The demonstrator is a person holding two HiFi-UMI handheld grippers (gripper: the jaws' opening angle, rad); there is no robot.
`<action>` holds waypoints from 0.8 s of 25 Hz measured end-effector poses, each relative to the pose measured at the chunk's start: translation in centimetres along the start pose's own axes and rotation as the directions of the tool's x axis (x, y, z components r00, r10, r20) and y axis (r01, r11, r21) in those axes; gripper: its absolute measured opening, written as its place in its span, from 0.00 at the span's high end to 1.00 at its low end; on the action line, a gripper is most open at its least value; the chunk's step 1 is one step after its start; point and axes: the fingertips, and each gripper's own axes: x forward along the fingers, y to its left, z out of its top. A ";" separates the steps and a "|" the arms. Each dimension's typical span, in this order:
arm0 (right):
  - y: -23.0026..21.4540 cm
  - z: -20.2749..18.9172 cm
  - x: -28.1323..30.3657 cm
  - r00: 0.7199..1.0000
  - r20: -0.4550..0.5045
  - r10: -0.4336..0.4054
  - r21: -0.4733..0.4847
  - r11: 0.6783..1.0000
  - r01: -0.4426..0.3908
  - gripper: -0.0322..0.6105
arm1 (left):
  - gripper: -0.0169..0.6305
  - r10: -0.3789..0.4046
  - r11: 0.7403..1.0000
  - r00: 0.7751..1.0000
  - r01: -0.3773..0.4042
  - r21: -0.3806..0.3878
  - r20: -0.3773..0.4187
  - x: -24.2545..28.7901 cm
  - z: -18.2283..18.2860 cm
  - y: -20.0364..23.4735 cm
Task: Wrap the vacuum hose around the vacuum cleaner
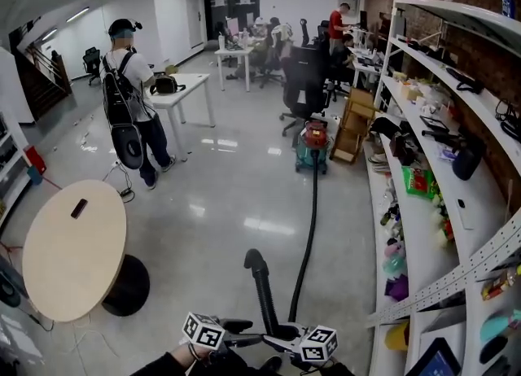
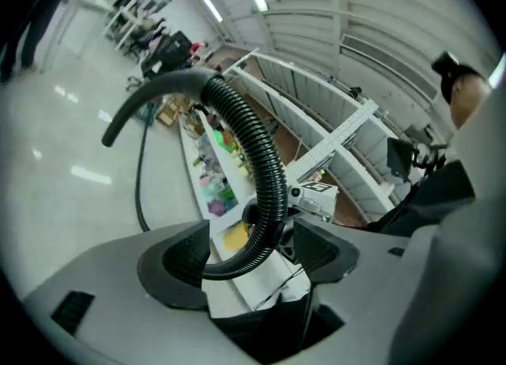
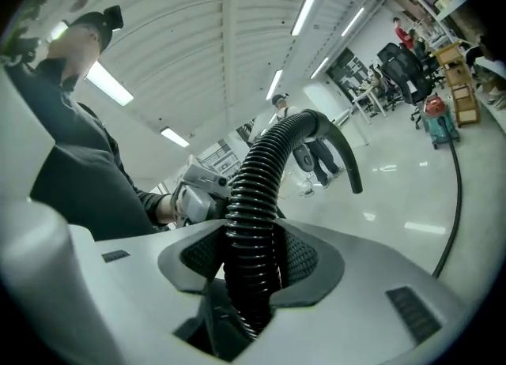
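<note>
A: Head view, quick.
B: The vacuum cleaner (image 1: 314,145) stands on the floor (image 1: 203,203) by the shelves (image 1: 423,203), well apart from the person. The vacuum hose (image 1: 308,236) runs from it across the floor to the bottom edge. There the left hand-held gripper (image 1: 241,332) and right hand-held gripper (image 1: 282,337) meet at its ribbed end. Nothing is wrapped yet.
A: Left gripper view?
B: Jaws wide. The hose (image 2: 265,166) arcs through the gap, but the pads aren't squeezing it, so no hold.
A: Right gripper view?
B: Jaws narrowed onto the ribbed hose (image 3: 257,197), pads pressing both sides. That's the only grip.
A: What could go wrong?
B: One grip on a springy hose, so it may twist out or slide along the ribs. The cleaner is far off, and pulling from here could roll or tip it. The slack on the floor might also snag near the shelves.
</note>
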 end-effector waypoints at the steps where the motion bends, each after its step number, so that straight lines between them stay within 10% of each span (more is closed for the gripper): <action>1: -0.7 0.4 0.1 1.000 0.003 -0.014 0.021 1.000 0.014 0.67 | 0.47 0.031 0.997 0.999 -0.029 0.066 -0.033 0.3 -0.7 0.2; 6: -4.2 5.7 0.7 0.996 0.078 -0.042 0.170 0.985 0.028 0.67 | 0.47 0.118 0.932 0.979 -0.051 0.359 -0.167 3.4 -1.4 1.6; 13: -9.2 15.3 2.9 0.972 0.224 -0.078 0.369 0.929 -0.011 0.67 | 0.47 0.125 0.814 0.984 -0.030 0.580 -0.124 7.0 4.9 5.4; 18: -11.4 22.1 6.3 0.941 0.324 -0.096 0.396 0.917 -0.043 0.67 | 0.48 0.031 0.808 0.994 0.034 0.588 -0.100 6.6 9.9 8.2; 20: -12.3 23.9 7.6 0.933 0.345 -0.102 0.404 0.913 -0.050 0.67 | 0.72 -0.024 0.821 0.994 0.081 0.565 -0.107 5.8 11.7 9.0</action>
